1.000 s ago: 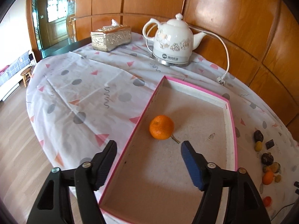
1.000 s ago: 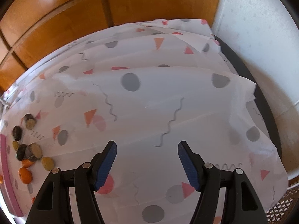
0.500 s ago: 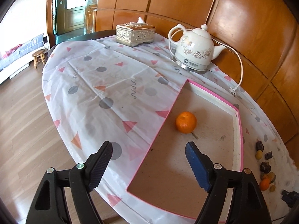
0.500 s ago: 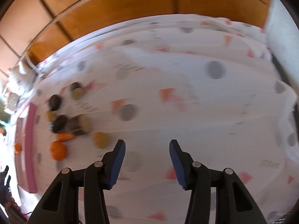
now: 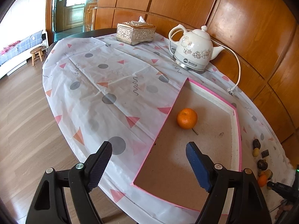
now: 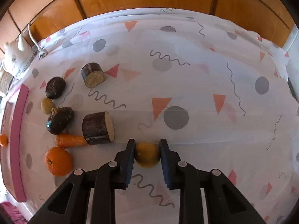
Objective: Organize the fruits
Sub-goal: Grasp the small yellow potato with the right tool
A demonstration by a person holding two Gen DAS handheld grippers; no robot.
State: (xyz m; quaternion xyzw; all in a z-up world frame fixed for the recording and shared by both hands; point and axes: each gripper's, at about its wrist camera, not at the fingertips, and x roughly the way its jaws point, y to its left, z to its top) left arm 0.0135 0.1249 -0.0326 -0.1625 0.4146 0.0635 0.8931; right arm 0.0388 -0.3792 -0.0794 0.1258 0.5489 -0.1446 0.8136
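Yellow fruit [image 6: 146, 154] clamped by right gripper [image 6: 146, 149] on the tablecloth [image 6: 186, 74].
Jaws have just closed on it; left gripper [image 5: 148, 160] gapes empty above the pink-rimmed tray [image 5: 237, 130], its likely destination.

Home; teapot [image 5: 194, 53], tissue box [image 5: 136, 30]

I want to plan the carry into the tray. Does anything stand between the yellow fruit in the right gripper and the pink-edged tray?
Yes. The right gripper, just closed, is shut on the yellow fruit. Between it and the tray on the cloth lie a cut log-like piece, a carrot and an orange. Lifting over them should clear.
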